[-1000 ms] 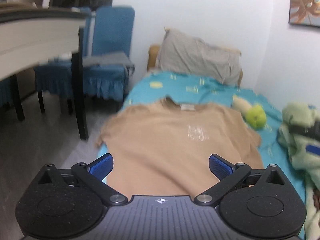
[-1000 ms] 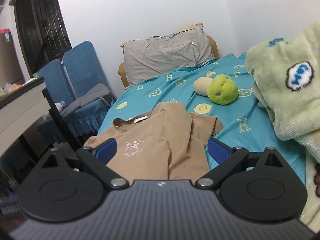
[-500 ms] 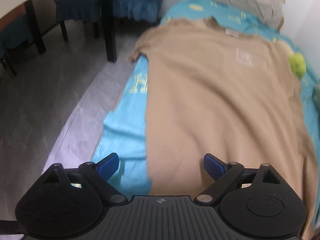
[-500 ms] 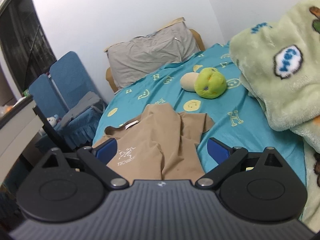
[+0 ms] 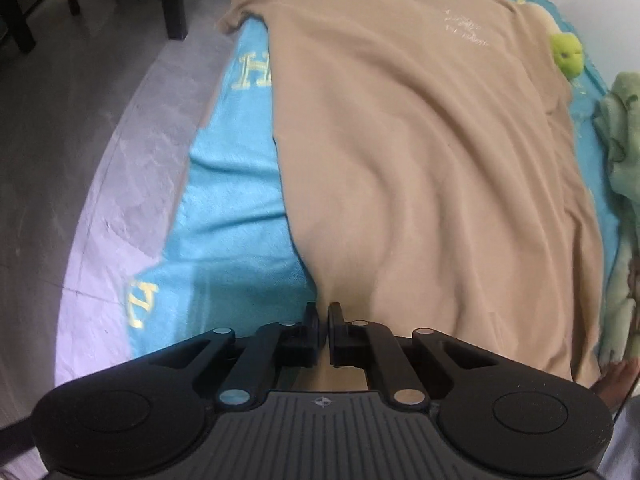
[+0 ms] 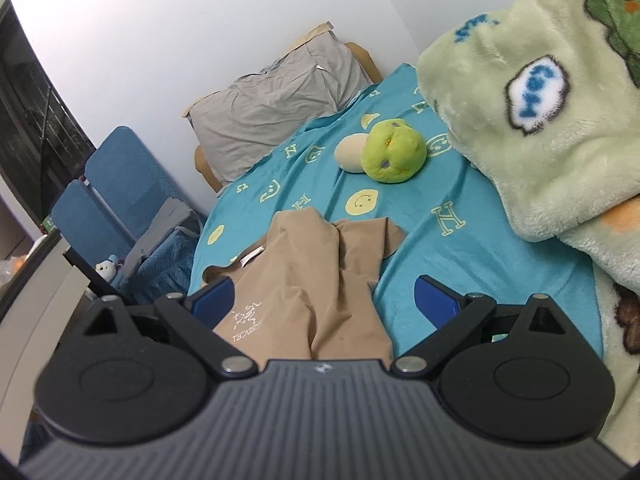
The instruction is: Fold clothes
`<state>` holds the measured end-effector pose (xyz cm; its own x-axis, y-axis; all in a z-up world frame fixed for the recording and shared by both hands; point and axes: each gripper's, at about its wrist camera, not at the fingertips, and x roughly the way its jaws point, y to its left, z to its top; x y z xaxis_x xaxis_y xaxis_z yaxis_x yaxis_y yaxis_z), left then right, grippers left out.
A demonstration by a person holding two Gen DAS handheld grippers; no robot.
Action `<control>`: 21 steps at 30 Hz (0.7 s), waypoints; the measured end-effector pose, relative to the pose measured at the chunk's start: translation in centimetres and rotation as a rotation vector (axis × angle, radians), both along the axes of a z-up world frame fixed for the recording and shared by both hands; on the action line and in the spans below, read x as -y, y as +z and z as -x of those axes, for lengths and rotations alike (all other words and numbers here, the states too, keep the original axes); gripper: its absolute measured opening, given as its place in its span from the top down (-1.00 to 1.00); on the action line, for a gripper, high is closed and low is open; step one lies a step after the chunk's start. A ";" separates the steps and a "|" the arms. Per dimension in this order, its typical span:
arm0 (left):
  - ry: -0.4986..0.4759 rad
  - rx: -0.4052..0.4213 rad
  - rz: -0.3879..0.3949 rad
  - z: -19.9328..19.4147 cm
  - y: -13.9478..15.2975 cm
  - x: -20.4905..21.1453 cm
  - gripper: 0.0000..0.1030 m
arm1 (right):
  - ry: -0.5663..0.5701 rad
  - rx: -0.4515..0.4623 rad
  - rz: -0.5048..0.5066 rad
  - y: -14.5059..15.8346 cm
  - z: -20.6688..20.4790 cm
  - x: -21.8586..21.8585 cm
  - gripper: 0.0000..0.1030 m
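Observation:
A tan T-shirt point(image 5: 420, 152) with a white chest logo lies spread face up on the teal bedsheet point(image 5: 228, 216). My left gripper point(image 5: 323, 314) is shut on the shirt's near hem at its bottom left corner. In the right wrist view the same tan T-shirt point(image 6: 316, 280) shows rumpled around the collar and right sleeve. My right gripper point(image 6: 322, 300) hovers over it, open, with nothing between its blue pads point(image 6: 434, 300).
A green plush toy point(image 6: 394, 156) and a cream one point(image 6: 350, 154) lie beyond the shirt. A pale green fleece blanket point(image 6: 540, 120) is piled on the right. A grey pillow point(image 6: 276, 104) is at the headboard. Blue chairs point(image 6: 116, 200) and a table stand left, over grey floor point(image 5: 80, 120).
My left gripper dropped down toward the shirt's near hem and went from open to shut on it. My right gripper crept slightly forward and stayed open.

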<state>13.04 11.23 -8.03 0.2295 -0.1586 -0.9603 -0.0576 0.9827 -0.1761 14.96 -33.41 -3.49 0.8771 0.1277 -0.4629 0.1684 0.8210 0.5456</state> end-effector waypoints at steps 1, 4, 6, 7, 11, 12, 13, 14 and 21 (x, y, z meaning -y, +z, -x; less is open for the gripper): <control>-0.003 0.003 -0.021 0.0 0.6 -0.2 0.92 | -0.001 -0.002 -0.005 0.0 0.1 0.2 -0.91; 0.001 0.002 -0.102 0.2 1.6 -0.6 0.92 | -0.007 -0.002 -0.020 0.2 0.2 0.9 -0.91; -0.002 -0.003 -0.176 0.1 1.7 -0.6 0.91 | -0.018 0.006 -0.032 0.5 0.3 1.4 -0.91; 0.000 -0.012 -0.192 -0.2 1.6 -0.6 0.91 | -0.023 0.009 -0.039 0.5 0.3 1.6 -0.91; -0.006 0.002 -0.205 -0.1 1.7 0.4 0.87 | -0.031 0.001 -0.066 0.4 0.5 2.4 -0.91; -0.005 0.019 -0.206 0.1 2.1 0.8 0.83 | -0.028 -0.004 -0.071 0.3 0.4 2.5 -0.91; -0.001 0.046 -0.212 0.5 2.1 1.2 0.67 | -0.025 -0.009 -0.075 0.3 0.4 2.6 -0.91; 0.002 0.079 -0.222 0.8 2.3 1.5 0.46 | -0.022 -0.013 -0.077 0.2 0.4 2.6 -0.91; -0.034 0.514 -0.395 0.8 8.0 7.6 -0.47 | 0.016 -0.037 0.009 0.0 -0.2 0.5 -0.92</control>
<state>12.28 3.68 -0.07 0.6763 0.1692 -0.7169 -0.0302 0.9788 0.2025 15.19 -33.94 -3.46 0.8571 0.1374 -0.4965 0.1750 0.8288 0.5315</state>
